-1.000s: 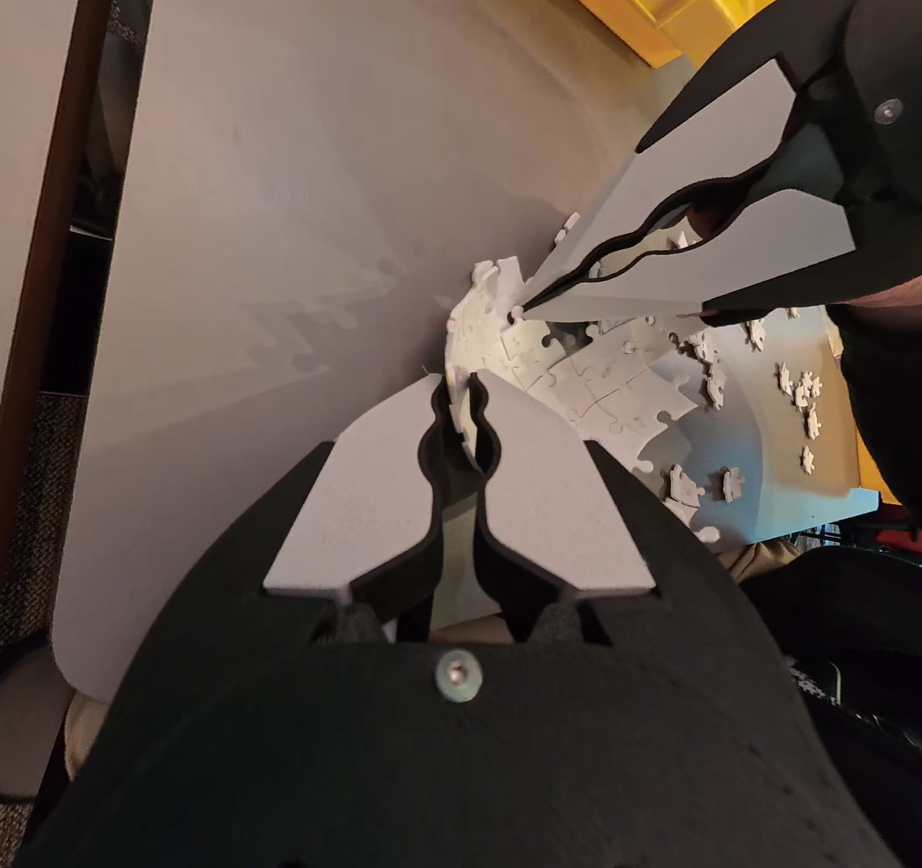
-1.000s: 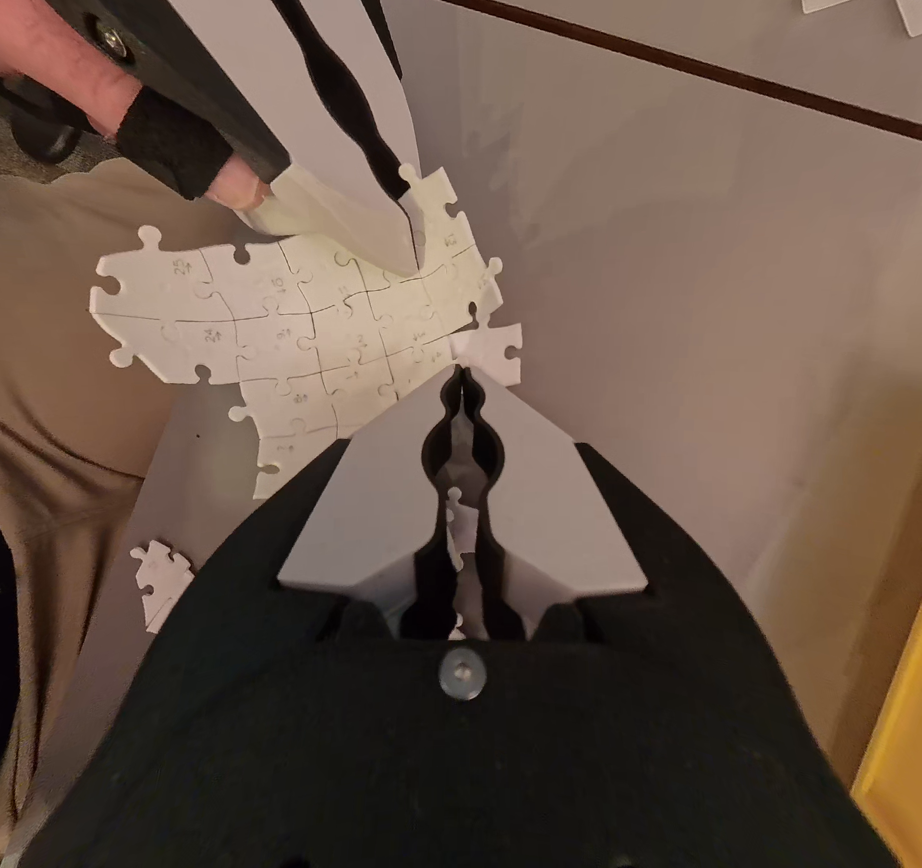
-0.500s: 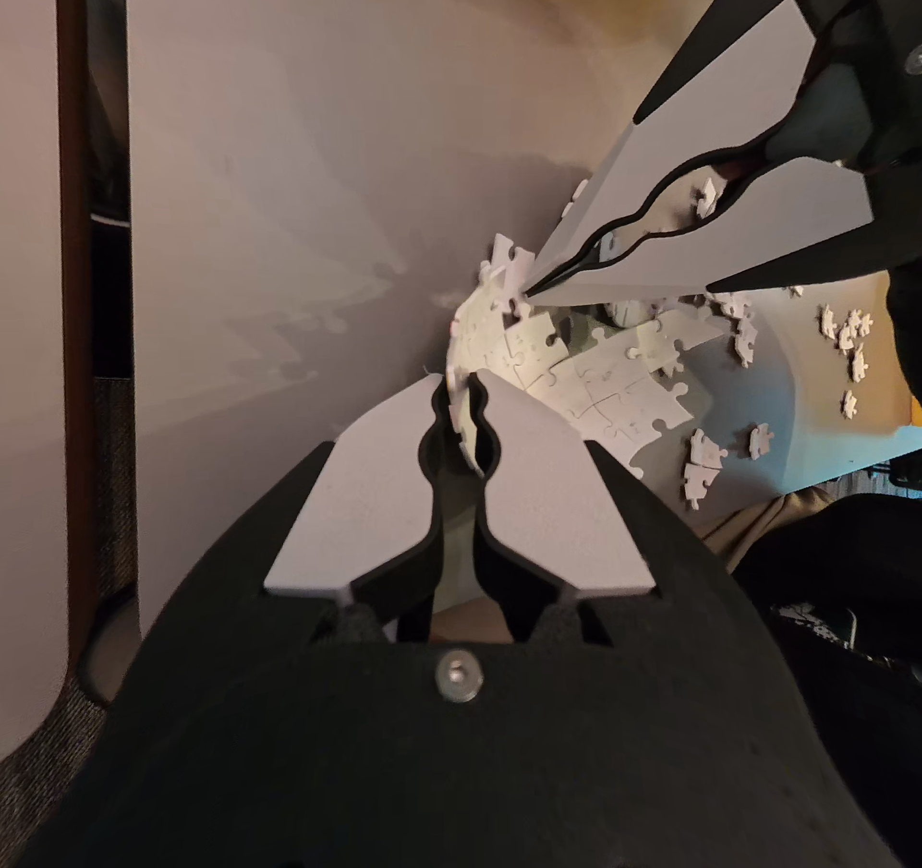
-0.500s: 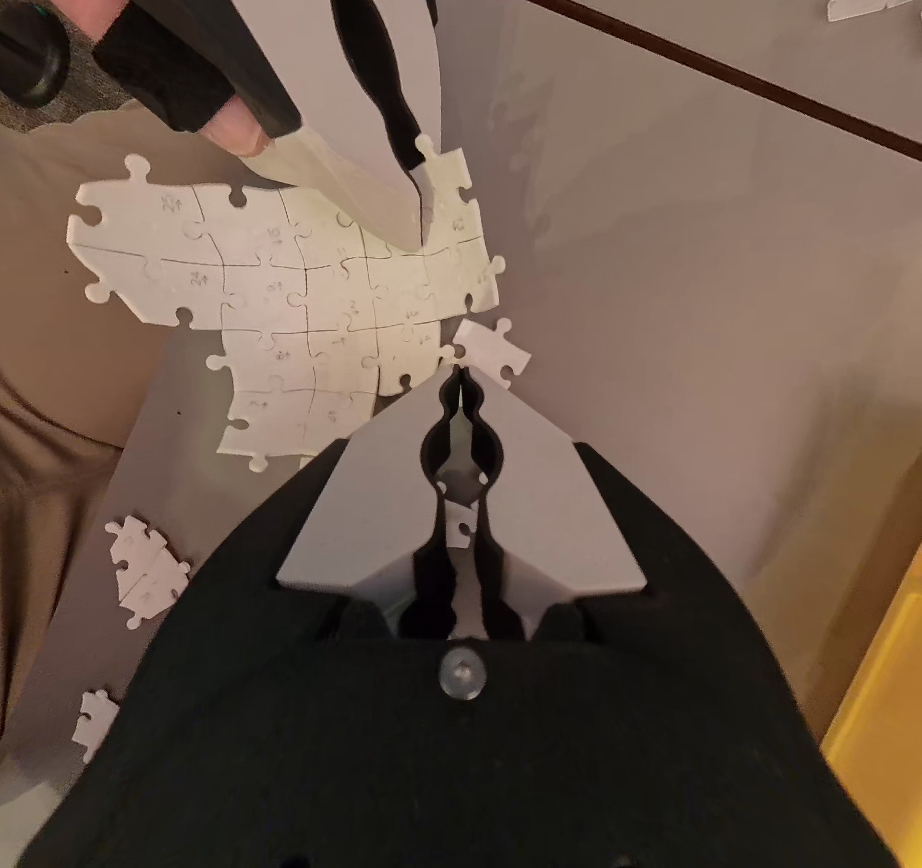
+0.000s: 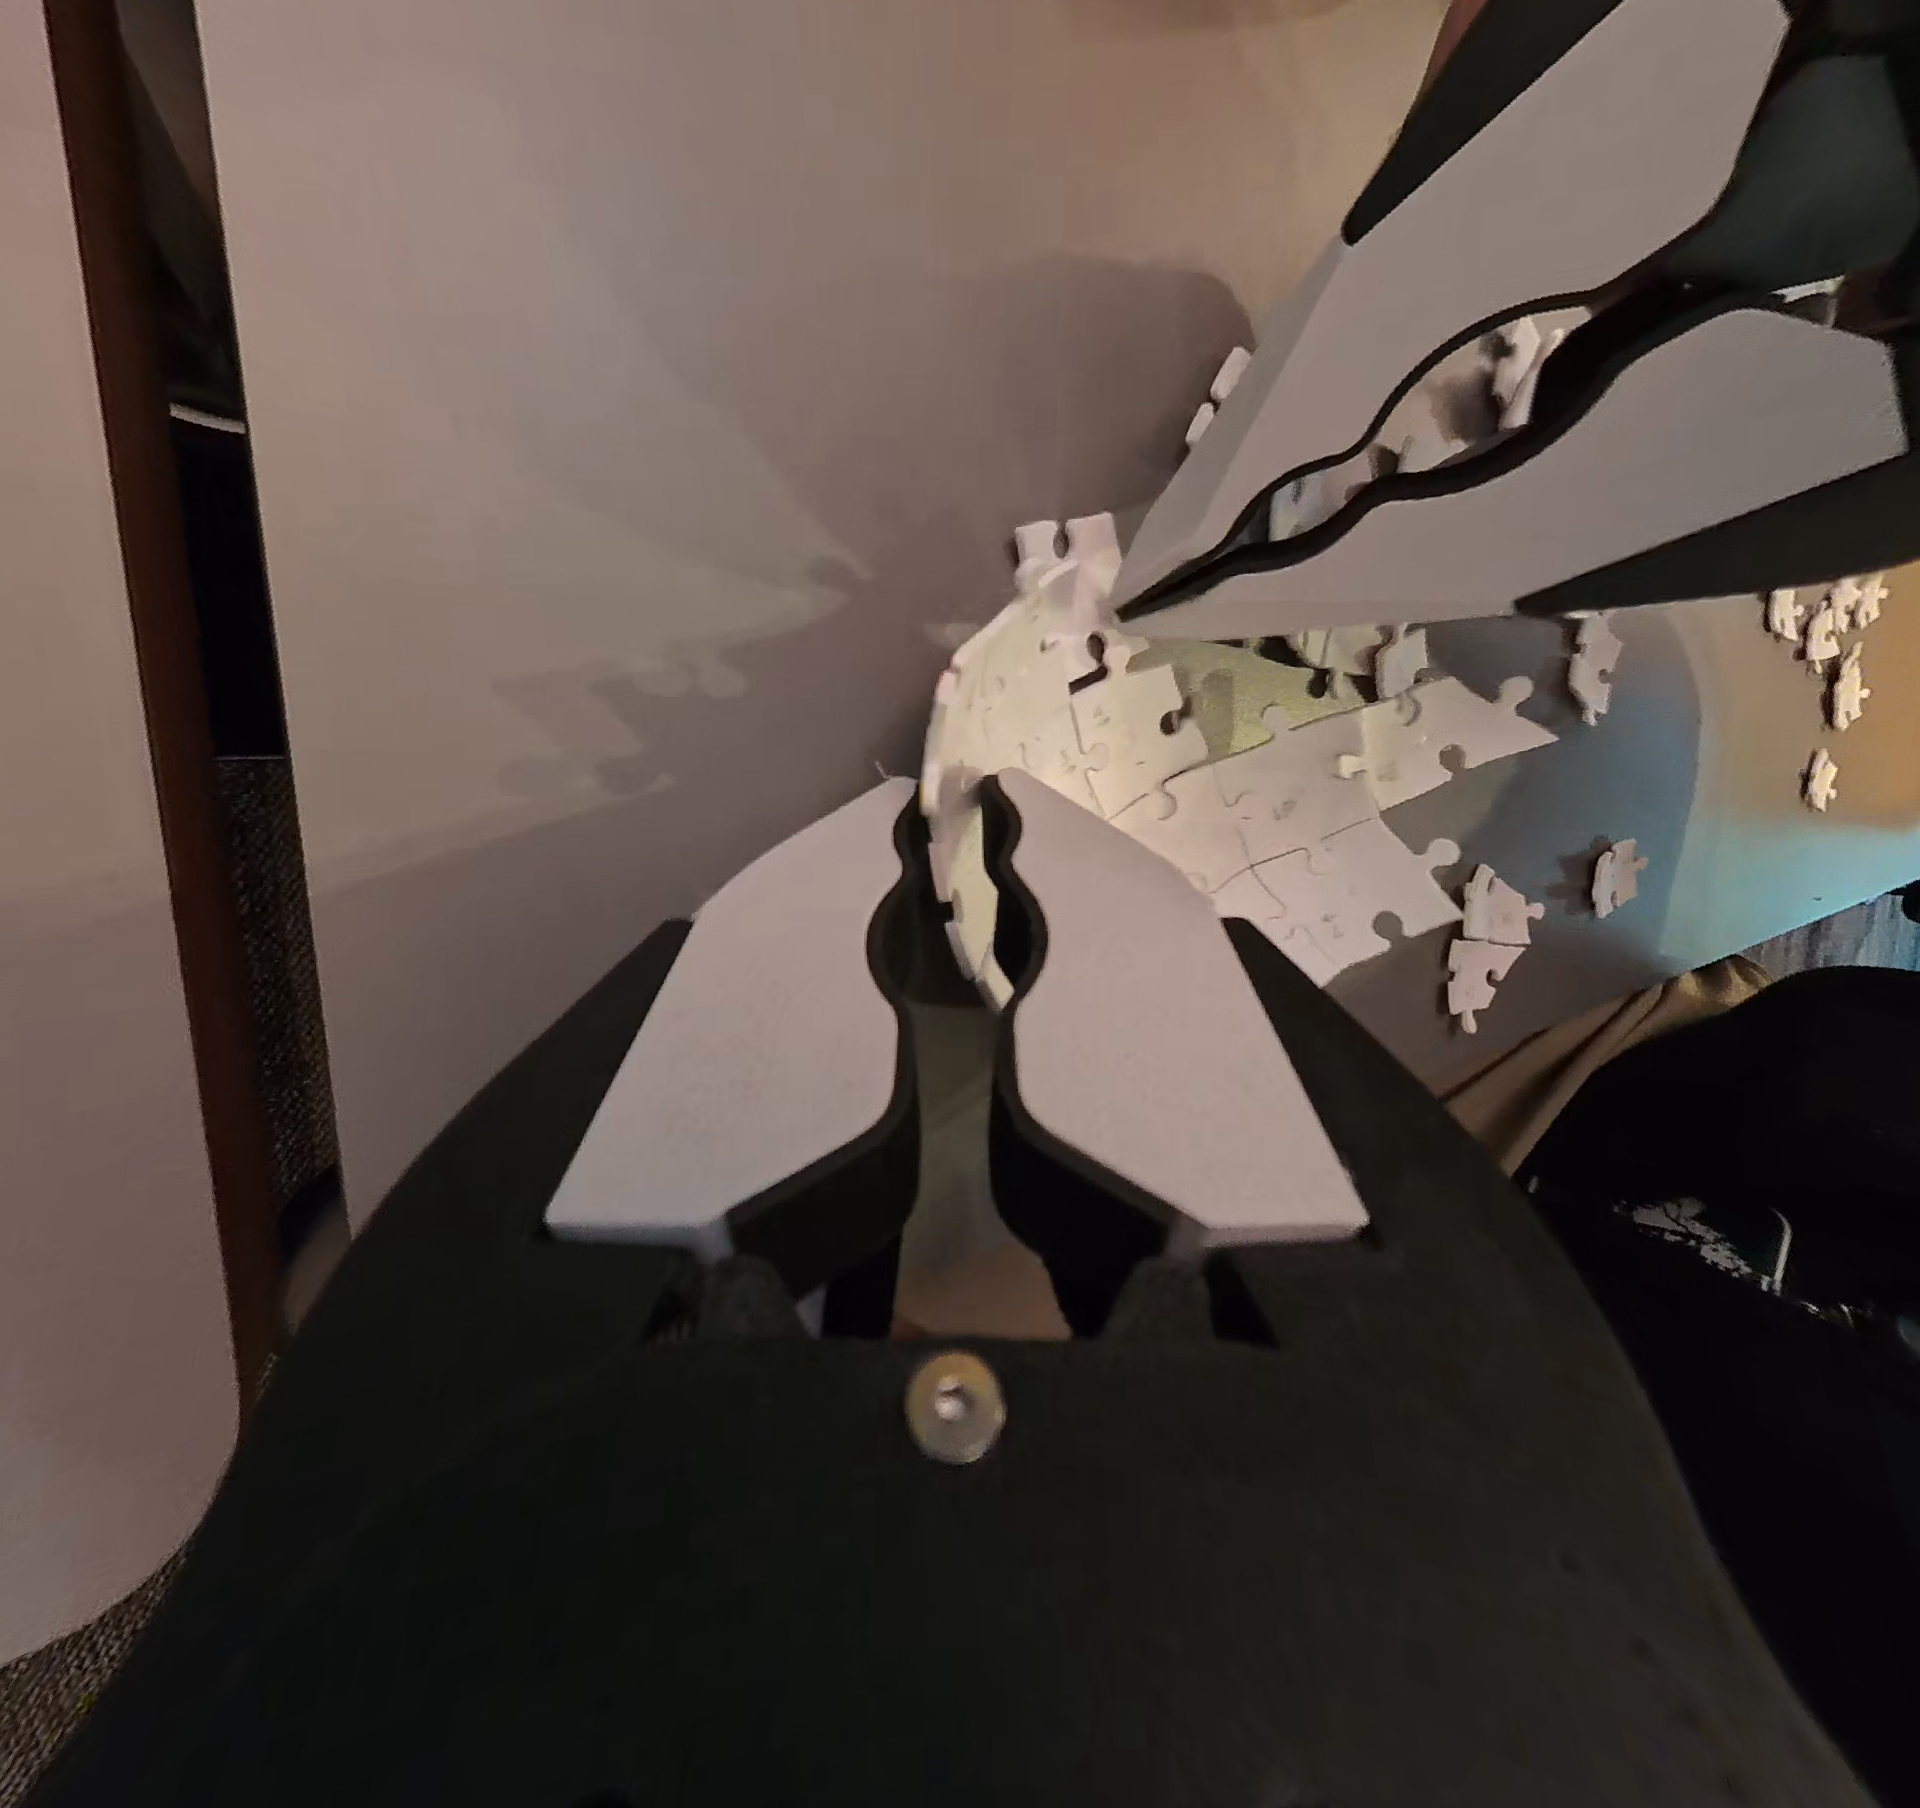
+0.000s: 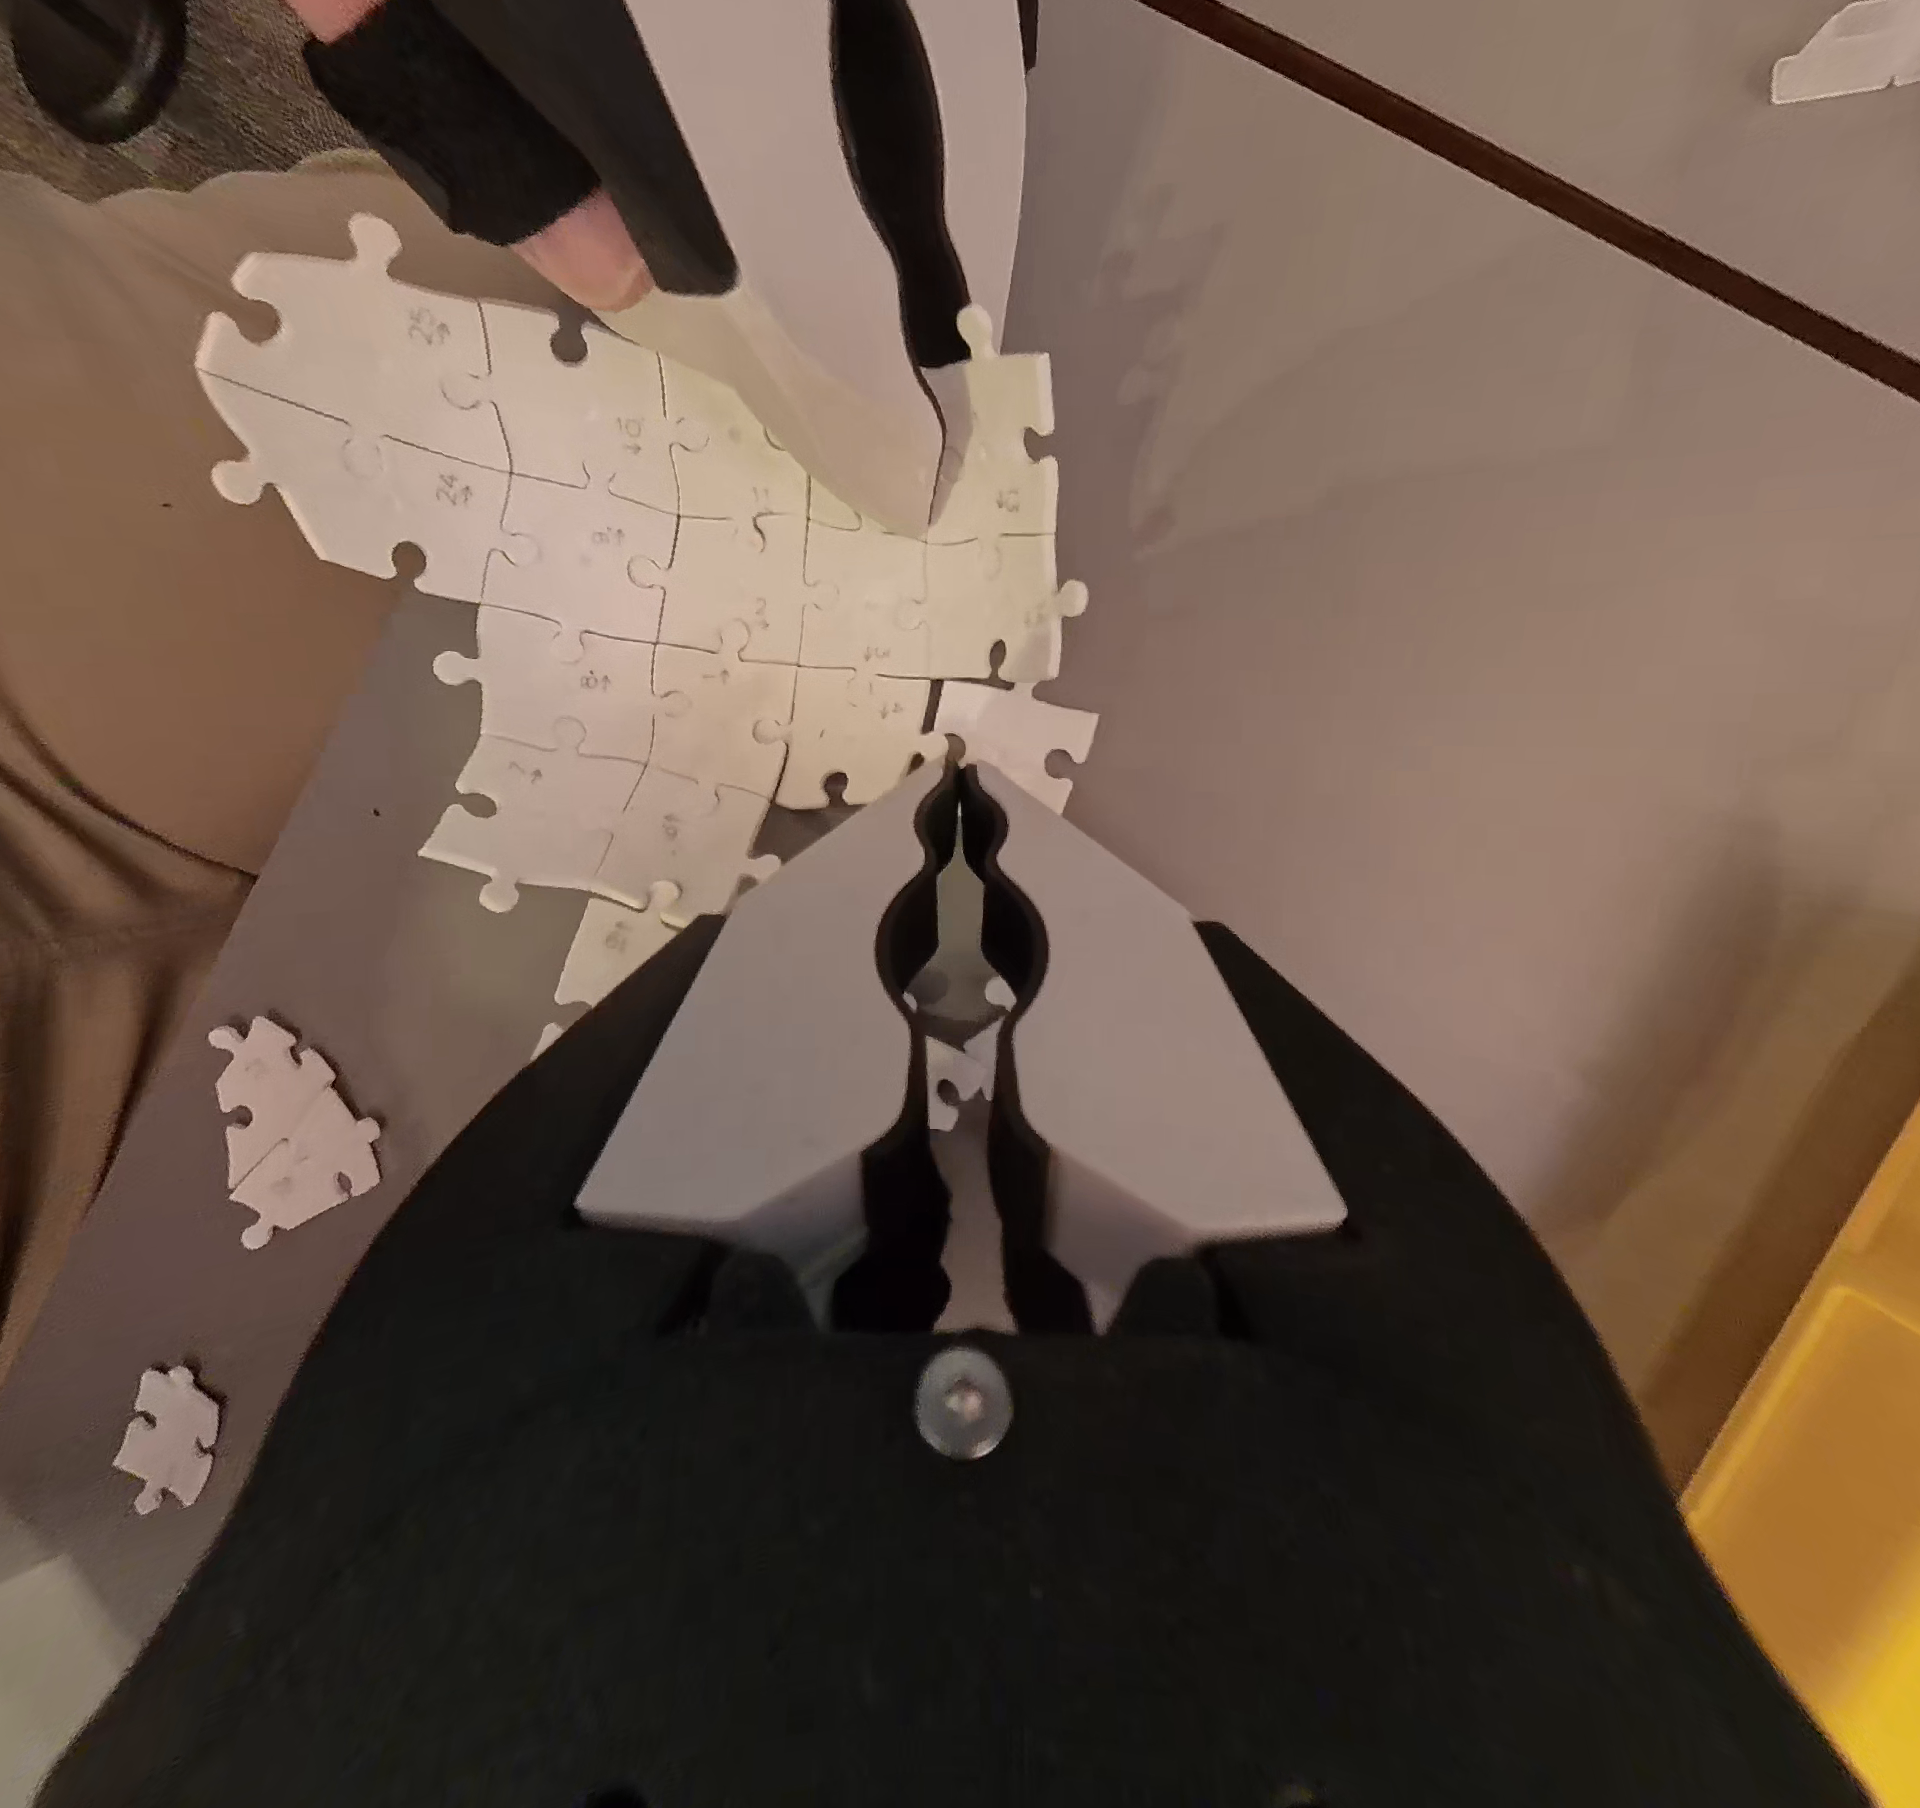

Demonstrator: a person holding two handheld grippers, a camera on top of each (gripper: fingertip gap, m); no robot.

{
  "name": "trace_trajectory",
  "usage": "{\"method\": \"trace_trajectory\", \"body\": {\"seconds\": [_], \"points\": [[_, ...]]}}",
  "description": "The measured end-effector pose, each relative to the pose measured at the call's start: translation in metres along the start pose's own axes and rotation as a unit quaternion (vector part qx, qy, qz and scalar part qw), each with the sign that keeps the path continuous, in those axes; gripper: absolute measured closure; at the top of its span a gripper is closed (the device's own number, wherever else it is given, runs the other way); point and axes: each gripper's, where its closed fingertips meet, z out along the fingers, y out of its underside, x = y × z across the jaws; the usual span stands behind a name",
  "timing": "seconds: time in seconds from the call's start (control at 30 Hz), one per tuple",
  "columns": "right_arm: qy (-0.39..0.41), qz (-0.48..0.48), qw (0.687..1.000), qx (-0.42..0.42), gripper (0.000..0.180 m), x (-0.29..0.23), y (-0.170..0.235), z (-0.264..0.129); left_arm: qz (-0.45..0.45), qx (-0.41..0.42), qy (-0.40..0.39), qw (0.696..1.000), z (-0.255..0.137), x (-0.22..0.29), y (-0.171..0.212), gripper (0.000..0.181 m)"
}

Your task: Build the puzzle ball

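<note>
Left gripper clamped on edge of curved puzzle sheet, sheet held off grey table. Right gripper pinched single loose piece at sheet's corner, tab not seated. Loose pieces lay on table beyond sheet, left of right fingers. Yellow bin stood at far right.
</note>
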Motion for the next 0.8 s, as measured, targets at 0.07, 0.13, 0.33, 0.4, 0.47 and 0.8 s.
{"method": "trace_trajectory", "body": {"seconds": [0.07,0.13,0.33,0.4,0.47,0.8], "points": [[0.002,-0.003,1.000,0.004,0.180,-0.0003,-0.0015,-0.0012,-0.001,-0.002,0.001,1.000,0.0005,0.0002,-0.0003,0.172],[0.003,-0.006,1.000,0.008,0.180,-0.0012,-0.0034,-0.0025,0.001,-0.005,-0.001,1.000,0.0008,0.0003,-0.0007,0.172],[0.006,-0.012,1.000,0.012,0.180,-0.0027,-0.0063,-0.0023,0.006,-0.016,-0.003,1.000,0.0012,0.0011,-0.0024,0.172],[0.008,-0.011,1.000,0.011,0.180,-0.0018,-0.0057,-0.0010,0.007,-0.019,-0.001,1.000,0.0011,0.0014,-0.0029,0.172],[0.008,-0.011,1.000,0.013,0.180,-0.0022,-0.0058,-0.0001,0.010,-0.024,-0.001,1.000,0.0010,0.0015,-0.0030,0.172],[0.012,-0.010,1.000,0.012,0.180,0.0013,-0.0005,0.0016,0.025,-0.041,0.000,0.999,-0.0039,-0.0016,-0.0060,0.174]]}}
